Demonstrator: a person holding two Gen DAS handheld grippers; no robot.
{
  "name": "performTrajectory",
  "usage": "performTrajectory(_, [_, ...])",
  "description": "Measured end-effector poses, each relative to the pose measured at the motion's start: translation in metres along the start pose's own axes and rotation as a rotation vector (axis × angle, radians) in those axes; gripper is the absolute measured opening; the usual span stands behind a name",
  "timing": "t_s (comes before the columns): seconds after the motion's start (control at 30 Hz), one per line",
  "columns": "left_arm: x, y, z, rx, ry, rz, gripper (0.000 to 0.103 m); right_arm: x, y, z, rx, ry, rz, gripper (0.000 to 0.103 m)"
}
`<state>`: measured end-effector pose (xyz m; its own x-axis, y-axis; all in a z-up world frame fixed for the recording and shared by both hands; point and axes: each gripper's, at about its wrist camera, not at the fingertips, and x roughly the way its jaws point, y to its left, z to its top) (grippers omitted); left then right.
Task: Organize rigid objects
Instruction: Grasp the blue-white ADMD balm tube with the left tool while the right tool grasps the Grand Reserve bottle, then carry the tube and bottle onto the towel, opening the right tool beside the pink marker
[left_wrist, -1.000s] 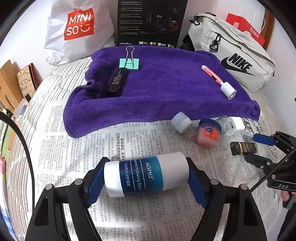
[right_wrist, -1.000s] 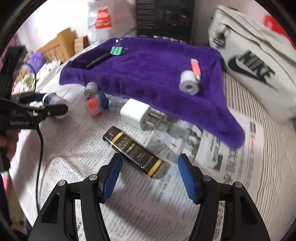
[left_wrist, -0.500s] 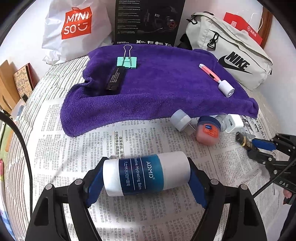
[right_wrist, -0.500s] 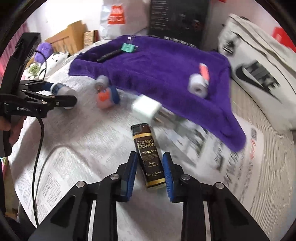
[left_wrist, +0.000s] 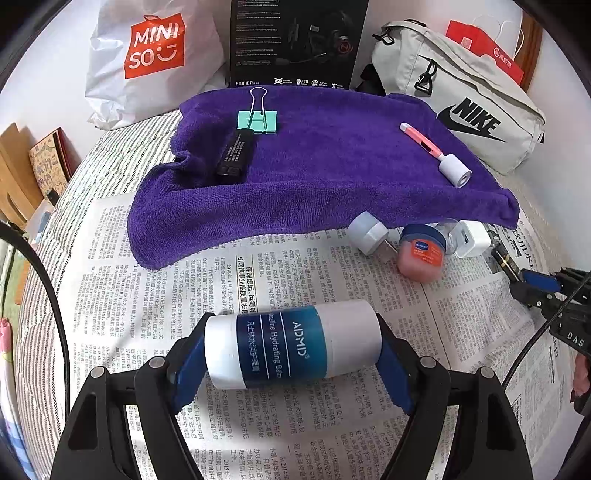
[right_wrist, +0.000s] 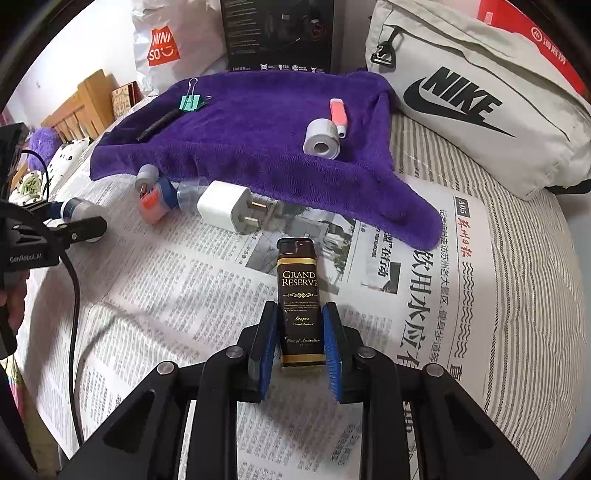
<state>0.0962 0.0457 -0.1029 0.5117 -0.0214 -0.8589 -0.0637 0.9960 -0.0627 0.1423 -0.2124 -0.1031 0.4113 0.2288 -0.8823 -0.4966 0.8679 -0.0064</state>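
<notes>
We hold the balm tube (left_wrist: 291, 343) crosswise in the left tongs (left_wrist: 291, 354), below the purple towel (left_wrist: 317, 166). The right tongs (right_wrist: 300, 343) have just closed on the lighter (right_wrist: 298, 295), lying on newspaper (right_wrist: 184, 295), for transfer to the towel.

Background items, placed relative to the black Edifier box (left_wrist: 295, 40) standing upright at the back. Left of it: white Miniso bag (left_wrist: 147, 55). Right of it: beige Nike bag (left_wrist: 461, 99), with a red paper bag (left_wrist: 484, 51) behind. Far left of it: wooden headboard (right_wrist: 85, 107). In front of it: striped bedsheet (right_wrist: 528, 258) under newspaper (left_wrist: 295, 280).
</notes>
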Motion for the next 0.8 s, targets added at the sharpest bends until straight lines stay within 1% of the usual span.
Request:
performTrajectory(0.17, [0.0015, -0.0025, 0.0005, 0.008, 0.002, 0.008, 0.079, 0.0036, -0.0015, 0.0063, 0.018, 0.002, 0.015, 0.029])
performTrajectory(0.27, [0.0026, -0.004, 0.001, 0.013, 0.002, 0.016, 0.079, 0.0062, 0.0008, 0.0108, 0.012, -0.001, 0.007, 0.03])
performTrajectory(0.33, [0.0027, -0.0036, 0.0003, 0.017, -0.002, 0.015, 0.079, 0.0067, 0.0026, 0.0106, -0.009, -0.009, -0.002, 0.029])
performTrajectory(0.37, [0.0023, -0.0032, -0.0003, 0.019, -0.006, 0.014, 0.078, 0.0062, 0.0031, 0.0102, -0.016, -0.006, -0.001, 0.025])
performTrajectory(0.4, [0.0021, -0.0023, -0.0009, 0.019, -0.012, 0.01, 0.078, 0.0053, 0.0023, 0.0097, -0.014, -0.003, 0.005, 0.024])
performTrajectory(0.5, [-0.0003, -0.0013, -0.0026, 0.024, -0.018, 0.007, 0.078, 0.0029, 0.0001, 0.0092, -0.007, 0.005, 0.017, 0.023])
performTrajectory(0.6, [-0.0011, -0.0005, -0.0038, 0.042, -0.015, 0.016, 0.078, 0.0032, -0.0027, 0.0076, 0.006, 0.006, 0.007, 0.023])
performTrajectory(0.73, [-0.0011, 0.0017, -0.0036, 0.03, -0.029, 0.008, 0.078, 0.0043, 0.0009, 0.0082, 0.005, -0.001, -0.012, 0.024])
performTrajectory(0.8, [-0.0019, 0.0053, -0.0044, 0.019, -0.041, -0.004, 0.078, 0.0048, 0.0004, 0.0097, 0.015, -0.002, -0.006, 0.023])
